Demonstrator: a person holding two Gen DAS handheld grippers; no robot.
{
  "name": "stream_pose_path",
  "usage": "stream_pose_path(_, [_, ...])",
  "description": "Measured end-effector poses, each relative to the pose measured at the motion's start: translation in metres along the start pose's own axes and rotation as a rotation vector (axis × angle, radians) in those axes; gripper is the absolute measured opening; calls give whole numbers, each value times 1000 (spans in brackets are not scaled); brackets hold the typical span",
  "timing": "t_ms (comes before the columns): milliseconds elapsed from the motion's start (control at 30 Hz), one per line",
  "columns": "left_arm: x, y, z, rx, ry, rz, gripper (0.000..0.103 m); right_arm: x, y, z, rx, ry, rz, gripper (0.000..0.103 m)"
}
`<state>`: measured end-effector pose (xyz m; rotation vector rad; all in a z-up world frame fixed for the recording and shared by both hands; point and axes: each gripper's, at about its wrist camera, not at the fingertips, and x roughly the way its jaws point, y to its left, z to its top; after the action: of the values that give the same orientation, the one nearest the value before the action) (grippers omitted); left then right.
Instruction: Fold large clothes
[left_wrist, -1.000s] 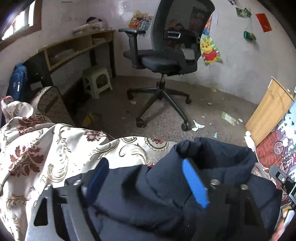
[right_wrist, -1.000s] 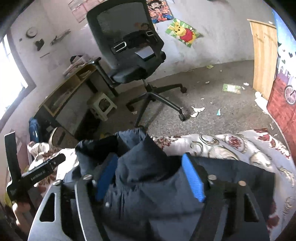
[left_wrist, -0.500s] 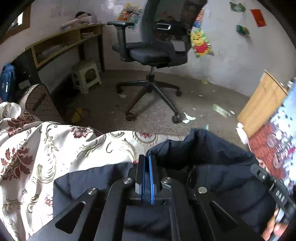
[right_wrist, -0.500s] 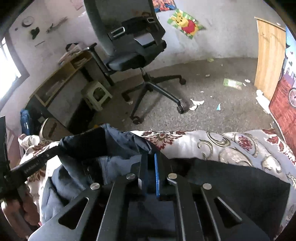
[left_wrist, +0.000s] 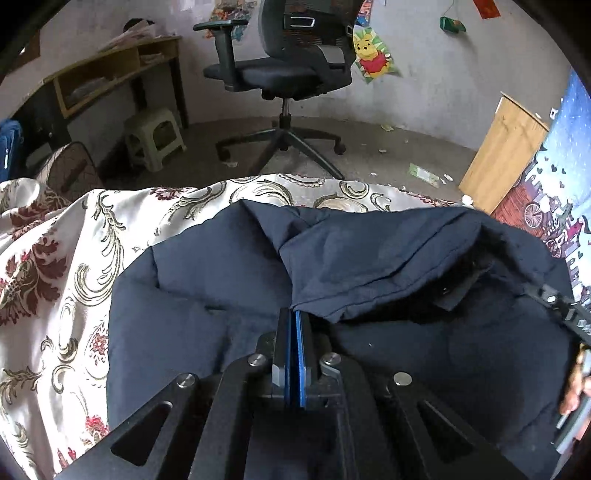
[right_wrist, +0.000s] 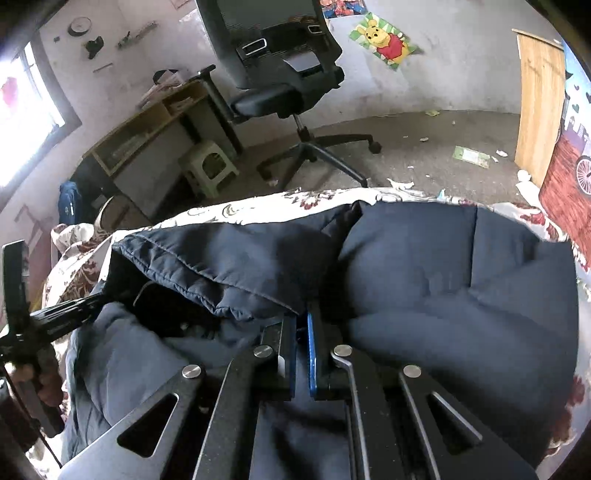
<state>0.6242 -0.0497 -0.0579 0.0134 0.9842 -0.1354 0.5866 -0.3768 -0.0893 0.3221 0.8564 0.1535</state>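
Note:
A dark navy padded jacket (left_wrist: 229, 295) lies on a bed with a cream and red floral cover (left_wrist: 62, 266). My left gripper (left_wrist: 294, 317) is shut on a raised edge of the jacket, and a fold of it hangs from the pads. My right gripper (right_wrist: 302, 321) is shut on another raised edge of the same jacket (right_wrist: 461, 295). The lifted part (right_wrist: 221, 266) stretches between the two grippers. The right gripper's body shows at the right edge of the left wrist view (left_wrist: 561, 310), and the left gripper's body shows at the left of the right wrist view (right_wrist: 55, 317).
Beyond the bed stand a black office chair (left_wrist: 291, 70), a small green stool (left_wrist: 155, 136) and a wooden desk with shelves (left_wrist: 110, 74). A wooden board (left_wrist: 502, 147) leans at the right. Paper scraps lie on the floor (right_wrist: 469, 155).
Both grippers went from open around the jacket to shut on its edges. They have since drawn the gripped fabric back toward me and the jacket lies flatter on the bed.

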Motion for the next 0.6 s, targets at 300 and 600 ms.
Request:
stream_pose_path(300, [-3, 4, -3, 21, -32, -22, 3, -45, 32, 46, -18, -162, 34, 6])
stream_pose_path(600, [-55, 20, -5, -80, -242, -204, 3, 47, 36, 34, 10, 199, 63, 6])
